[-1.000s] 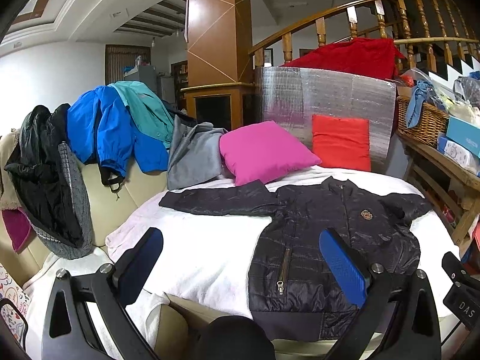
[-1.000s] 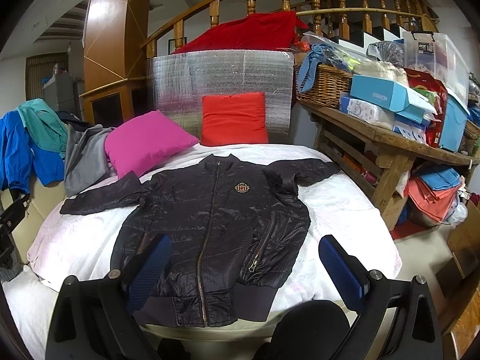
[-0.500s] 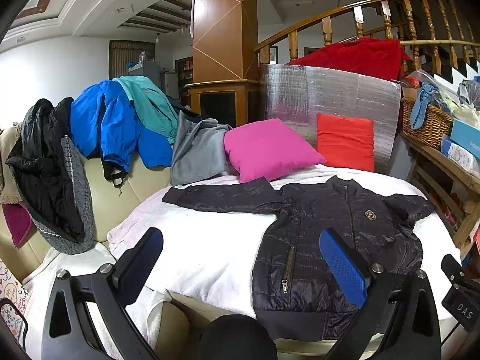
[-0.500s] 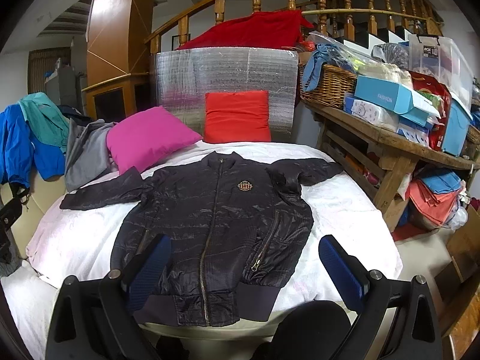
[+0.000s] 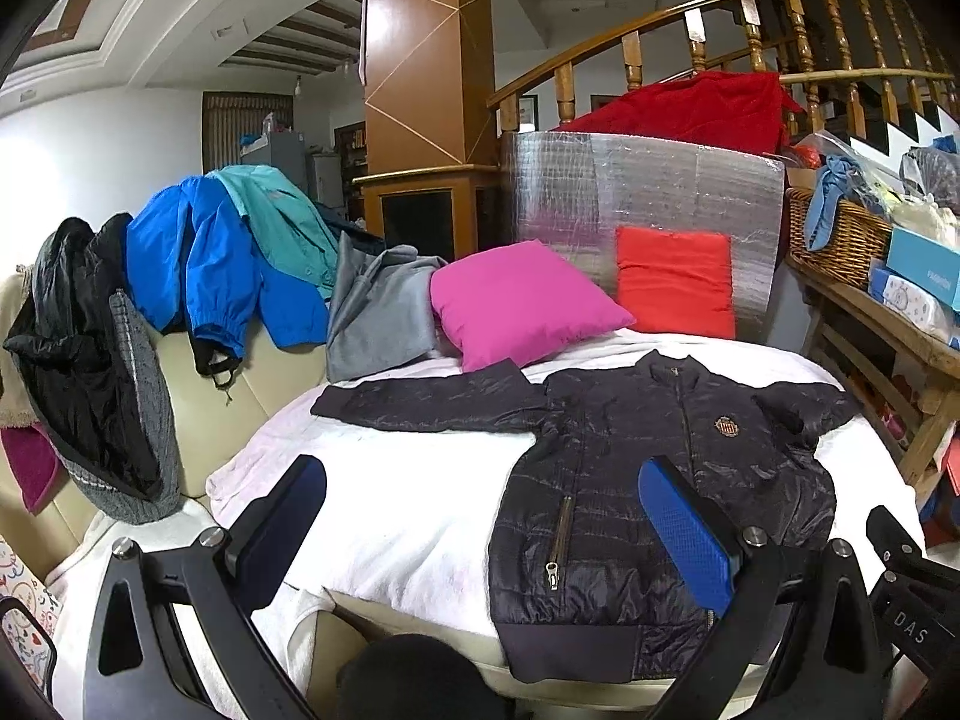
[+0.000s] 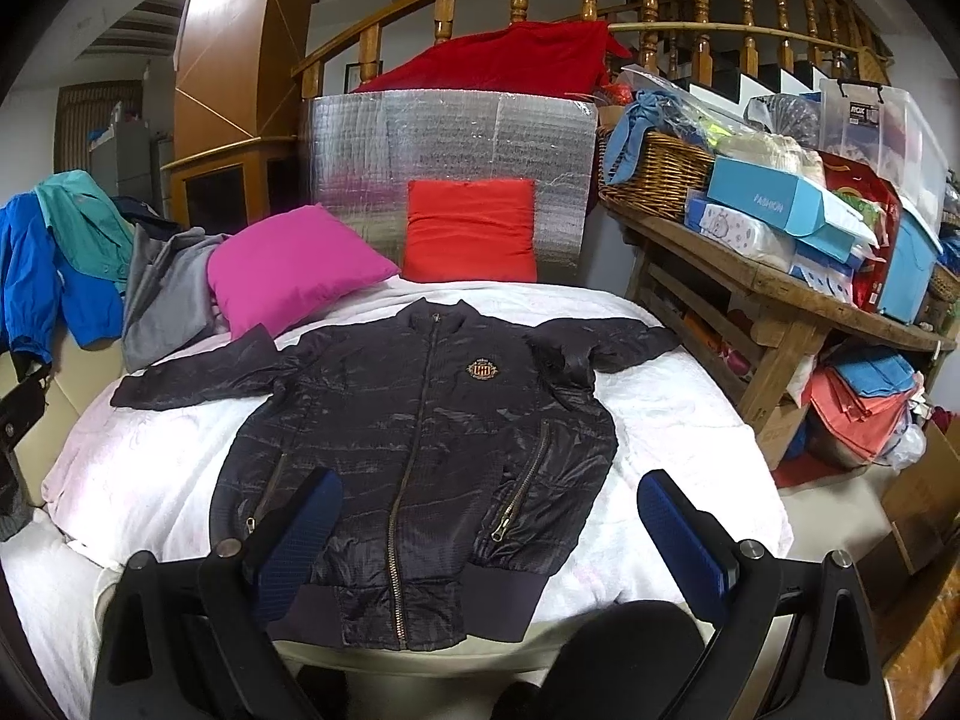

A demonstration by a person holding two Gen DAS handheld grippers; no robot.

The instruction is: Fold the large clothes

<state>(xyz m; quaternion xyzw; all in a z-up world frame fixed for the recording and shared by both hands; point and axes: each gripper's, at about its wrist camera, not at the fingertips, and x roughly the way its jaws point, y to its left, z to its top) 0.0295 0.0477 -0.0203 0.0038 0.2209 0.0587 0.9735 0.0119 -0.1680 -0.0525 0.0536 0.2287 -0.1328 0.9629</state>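
In the left wrist view the right finger (image 5: 687,531) covers part of the jacket (image 5: 630,480) hem; the other gripper (image 5: 912,618) is cut off at the right edge, its jaws out of sight; a patterned thing (image 5: 21,618) at the lower left edge is too cropped to identify; in the right wrist view the left finger (image 6: 294,534) hides the jacket's (image 6: 420,438) lower corner; the chest badge (image 6: 481,368) is too small to read; the cartons (image 6: 864,582) are cut by the rim.
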